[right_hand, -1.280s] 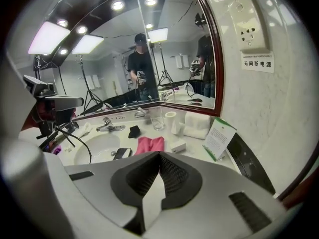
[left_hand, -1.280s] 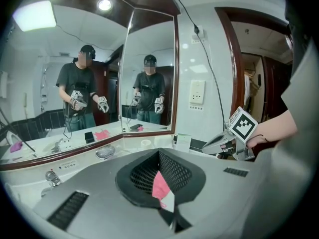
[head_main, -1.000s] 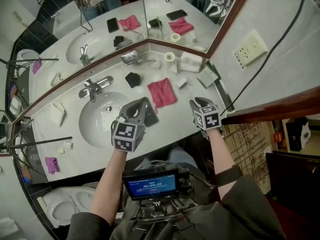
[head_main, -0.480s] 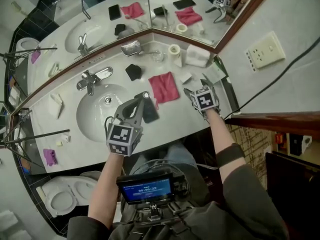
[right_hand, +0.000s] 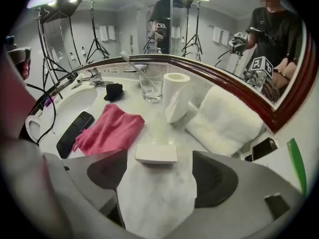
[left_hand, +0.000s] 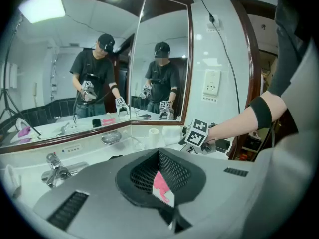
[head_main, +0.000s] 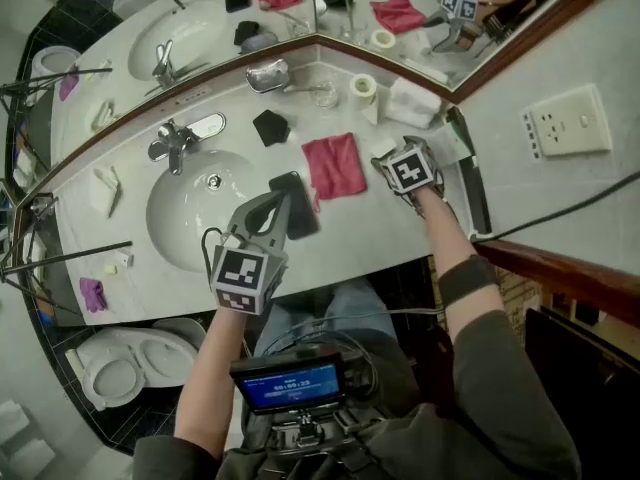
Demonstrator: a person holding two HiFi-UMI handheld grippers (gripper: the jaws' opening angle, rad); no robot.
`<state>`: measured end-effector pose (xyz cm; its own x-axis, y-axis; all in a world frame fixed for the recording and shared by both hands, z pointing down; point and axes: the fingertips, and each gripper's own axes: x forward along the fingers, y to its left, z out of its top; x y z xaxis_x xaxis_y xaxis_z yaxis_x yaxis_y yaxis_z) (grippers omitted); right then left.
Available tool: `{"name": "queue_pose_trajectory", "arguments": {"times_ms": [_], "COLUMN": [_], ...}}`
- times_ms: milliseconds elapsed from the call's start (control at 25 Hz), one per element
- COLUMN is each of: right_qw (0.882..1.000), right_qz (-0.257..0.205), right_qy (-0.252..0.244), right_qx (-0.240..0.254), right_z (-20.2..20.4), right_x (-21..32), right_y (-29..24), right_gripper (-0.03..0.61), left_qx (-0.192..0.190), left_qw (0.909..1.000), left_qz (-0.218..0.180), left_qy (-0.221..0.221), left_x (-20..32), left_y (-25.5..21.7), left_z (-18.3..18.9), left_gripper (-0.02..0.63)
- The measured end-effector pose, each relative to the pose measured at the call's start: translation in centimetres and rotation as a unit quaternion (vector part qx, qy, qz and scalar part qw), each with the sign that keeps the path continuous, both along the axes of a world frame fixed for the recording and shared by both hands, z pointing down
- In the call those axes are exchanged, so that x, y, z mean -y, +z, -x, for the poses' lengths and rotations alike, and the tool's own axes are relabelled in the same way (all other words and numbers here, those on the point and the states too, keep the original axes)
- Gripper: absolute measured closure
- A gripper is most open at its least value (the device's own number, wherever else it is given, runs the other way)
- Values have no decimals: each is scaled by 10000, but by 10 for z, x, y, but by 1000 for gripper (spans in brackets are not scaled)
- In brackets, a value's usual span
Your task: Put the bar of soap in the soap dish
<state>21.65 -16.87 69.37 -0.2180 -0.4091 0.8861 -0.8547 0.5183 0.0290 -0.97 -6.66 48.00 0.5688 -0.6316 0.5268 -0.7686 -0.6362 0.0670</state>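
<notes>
The white bar of soap point(right_hand: 156, 153) lies on the marble counter right of the pink cloth point(right_hand: 109, 128). My right gripper point(right_hand: 157, 179) hangs over it, pointing steeply down, its jaws just opened wide. The soap sits between the fingertips and neither pad touches it. In the head view the soap point(head_main: 379, 151) peeks out beside the right gripper point(head_main: 388, 160). The metal soap dish point(head_main: 267, 76) stands empty at the back by the mirror corner, also in the left gripper view as the dish point(left_hand: 110, 137). My left gripper point(head_main: 288, 206) is shut on nothing near the basin's right rim.
A glass point(right_hand: 151, 87), a toilet roll point(right_hand: 175, 101) and a folded white towel point(right_hand: 224, 121) stand behind the soap. A black phone point(right_hand: 75, 133) lies left of the cloth, with a black item point(right_hand: 113, 91) further back. The tap point(head_main: 175, 146) and basin point(head_main: 170, 223) are to the left.
My right gripper has moved away from the counter's front edge and down over the soap, and its jaws now stand wide. The left gripper has sunk slightly.
</notes>
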Motion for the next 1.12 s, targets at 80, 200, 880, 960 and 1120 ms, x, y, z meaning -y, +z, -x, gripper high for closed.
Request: {"name": "queue_pose_trajectory", "arguments": {"times_ms": [80, 200, 880, 960, 1120], "right_qw": [9999, 9996, 9972, 9977, 9986], "right_qz": [88, 186, 545, 494, 324], "right_qy": [-70, -179, -502, -462, -410], "right_qx": [-64, -103, -42, -13, 101], "right_z": [0, 5, 15, 13, 13], "right_x": [5, 11, 1, -1, -3], "right_y": [6, 13, 25, 24, 14], "right_gripper": [141, 142, 249, 249, 248], "left_qx": [-16, -20, -22, -26, -56], "left_qw": [10000, 9999, 9988, 9987, 9986], "left_qz": [28, 62, 110, 97, 61], "left_qy": [-57, -158, -485, -494, -515], "left_x": [2, 3, -2, -3, -2], "left_y": [4, 8, 10, 9, 7], "left_z": [-1, 1, 16, 17, 19], "left_gripper": [612, 612, 612, 612, 612]}}
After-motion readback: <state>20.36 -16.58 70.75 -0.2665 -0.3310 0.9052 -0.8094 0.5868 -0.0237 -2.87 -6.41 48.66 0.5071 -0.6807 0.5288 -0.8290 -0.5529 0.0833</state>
